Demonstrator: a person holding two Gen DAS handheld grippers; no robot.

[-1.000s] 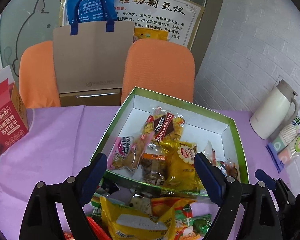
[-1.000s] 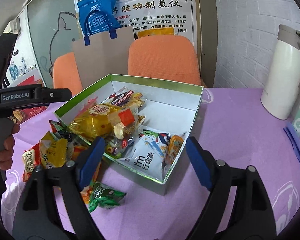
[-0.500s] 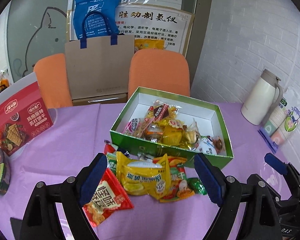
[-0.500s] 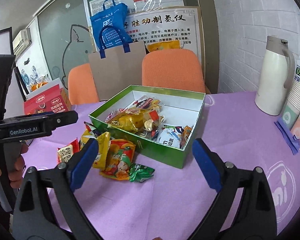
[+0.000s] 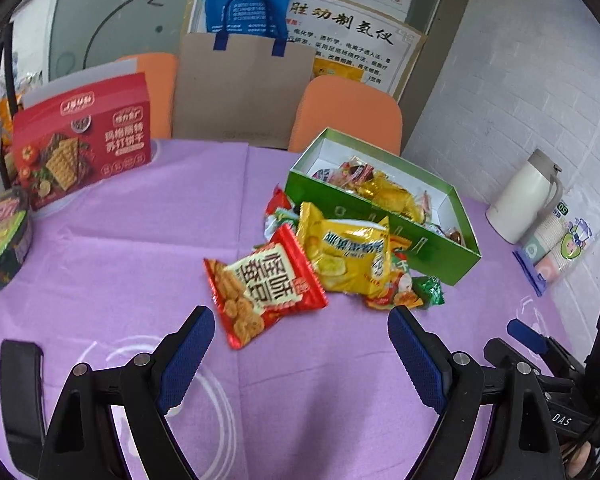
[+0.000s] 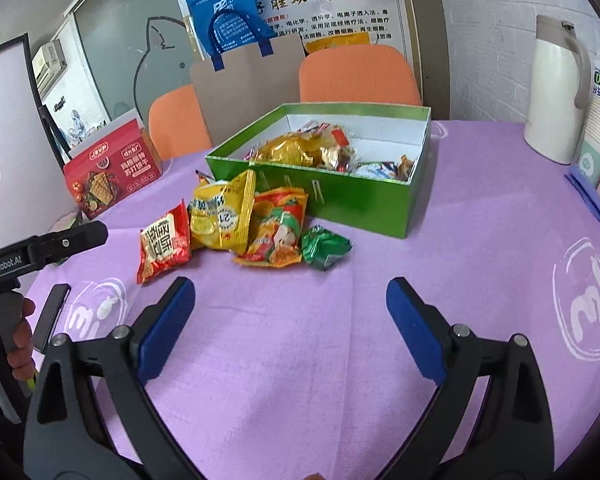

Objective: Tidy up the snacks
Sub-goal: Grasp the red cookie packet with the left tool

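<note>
The purple surface [image 5: 120, 248] held loose packets beside the green box [image 5: 384, 216]. My left tongs [image 5: 296, 344] and right tongs [image 6: 290, 314] hung apart, empty. The red packet [image 5: 260, 284] lay nearest; I judged pinching its edge best.

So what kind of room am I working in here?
Probably an office or meeting room, not a home kitchen: orange chairs pulled up to a table with a purple cloth, a printed poster against the wall, and a glass partition with a cartoon outline.
</note>
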